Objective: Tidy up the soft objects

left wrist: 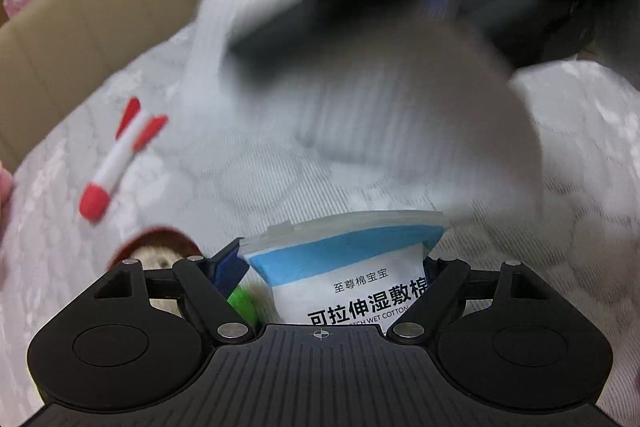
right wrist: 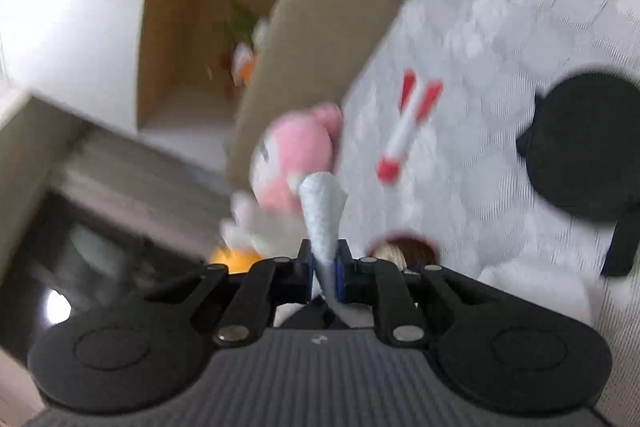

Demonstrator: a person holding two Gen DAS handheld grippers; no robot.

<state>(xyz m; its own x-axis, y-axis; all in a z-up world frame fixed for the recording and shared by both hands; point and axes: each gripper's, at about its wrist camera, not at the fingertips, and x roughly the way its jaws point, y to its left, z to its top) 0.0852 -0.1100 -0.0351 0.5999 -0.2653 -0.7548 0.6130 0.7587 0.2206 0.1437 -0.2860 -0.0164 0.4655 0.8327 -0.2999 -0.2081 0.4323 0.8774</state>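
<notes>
We are looking along the left tongs (left wrist: 334, 259) first. Far off to their left, the red-and-white plush rocket (left wrist: 120, 155) is lying on the pale quilted bed cover (left wrist: 280, 183), with the beige headboard (left wrist: 80, 27) beyond it. Just left of the tongs, a brown-rimmed plush (left wrist: 156, 247) is peeking out from under the linkage, and a bright green bit (left wrist: 242, 301) is showing below the left finger; what it belongs to we cannot tell. The left tongs are squeezing a white-and-blue cotton pad pack (left wrist: 348, 267) between their blue pads, the pack standing upright in the grip. Ahead and to the right, a blurred dark device (left wrist: 360, 7) is sweeping across the view over a pale grey shape that we cannot identify.

We are turning to the right tongs (right wrist: 325, 263). Ahead and to their left, a pink-and-white plush toy (right wrist: 296, 155) is sitting at the edge of the bed, and an orange object (right wrist: 234, 257) is showing just above the left linkage. The right tongs are pinching a strip of grey-white knitted fabric (right wrist: 322, 211), which is rising straight up out of the nearly shut jaws. Ahead and slightly right, the rocket (right wrist: 408, 127) is lying on the cover (right wrist: 500, 27); a brown-haired plush (right wrist: 404, 251) is sitting just beside the right finger. Far right, a round black part of the other gripper (right wrist: 580, 147) is hanging over the bed.
</notes>
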